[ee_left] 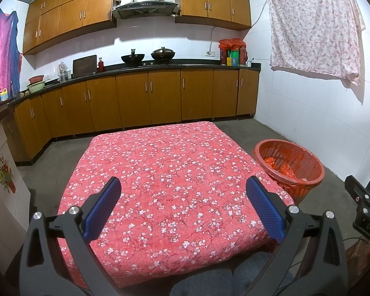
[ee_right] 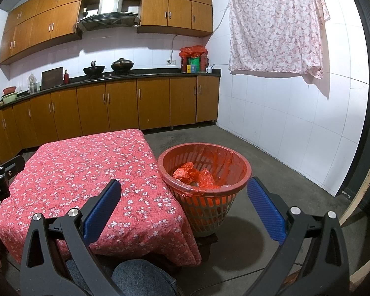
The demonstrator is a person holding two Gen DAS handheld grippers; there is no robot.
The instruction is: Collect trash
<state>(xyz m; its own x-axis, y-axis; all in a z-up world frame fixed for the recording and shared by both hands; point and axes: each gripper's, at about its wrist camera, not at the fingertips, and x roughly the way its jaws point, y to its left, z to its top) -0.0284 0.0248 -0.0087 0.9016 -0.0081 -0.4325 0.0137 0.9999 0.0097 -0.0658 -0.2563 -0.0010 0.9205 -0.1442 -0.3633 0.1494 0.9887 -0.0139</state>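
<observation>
A red mesh trash basket with a red liner stands on the floor right of the low table; crumpled red wrappers lie inside it. The same basket shows at the right in the left wrist view. My left gripper hangs open above the near part of the table, nothing between its blue pads. My right gripper is open too, held near the basket's near side and the table's right corner. No loose trash shows on the red floral tablecloth.
Wooden cabinets and a dark counter with woks run along the back wall. A floral sheet hangs on the white tiled right wall. Bare concrete floor lies around the basket. A person's jeans-clad knees are at the bottom edge.
</observation>
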